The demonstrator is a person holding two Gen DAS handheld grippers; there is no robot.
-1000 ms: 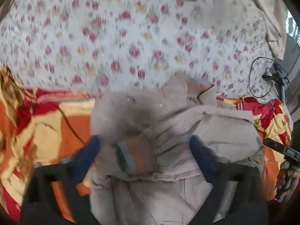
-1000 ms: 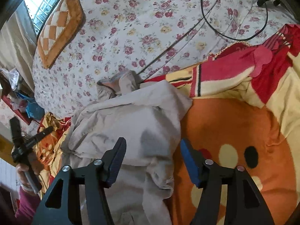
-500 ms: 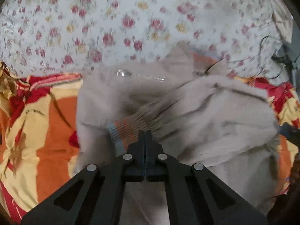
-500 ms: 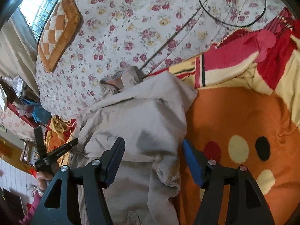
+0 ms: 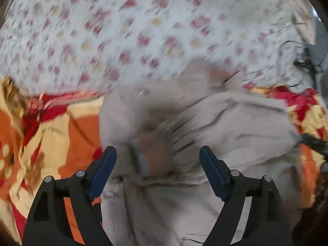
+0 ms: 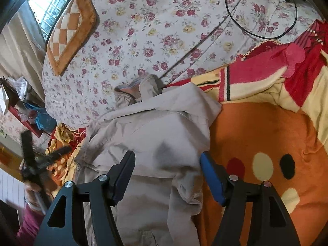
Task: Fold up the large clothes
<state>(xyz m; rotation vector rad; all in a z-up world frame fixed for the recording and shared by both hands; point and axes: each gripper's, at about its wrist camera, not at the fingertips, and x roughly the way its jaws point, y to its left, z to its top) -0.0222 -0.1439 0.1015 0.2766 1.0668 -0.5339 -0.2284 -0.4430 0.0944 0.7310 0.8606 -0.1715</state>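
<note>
The beige jacket (image 6: 155, 143) lies bunched on the orange cartoon blanket (image 6: 266, 135), its collar reaching the floral sheet (image 6: 164, 30); bare blanket flanks both its sides. The left gripper (image 5: 157, 164) hovers wide open over the jacket's ribbed cuff (image 5: 151, 153), holding nothing. The right gripper (image 6: 167, 174) gapes empty above the jacket's right edge.

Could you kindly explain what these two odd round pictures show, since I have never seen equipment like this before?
No robot is here: a person carries a hand-held two-finger gripper in each hand, and each has a wide-angle camera looking along its fingers, which gives the round picture. One picture looks past the left gripper, the other past the right gripper. Both have black arms with blue pads, stand open and hold nothing. Below them lies a crumpled beige jacket with an orange-lined ribbed cuff, resting on an orange, red and cream cartoon blanket. Beyond is a white bedsheet with red flowers, a black cable and an orange checked cushion. The left picture is blurred.
</note>
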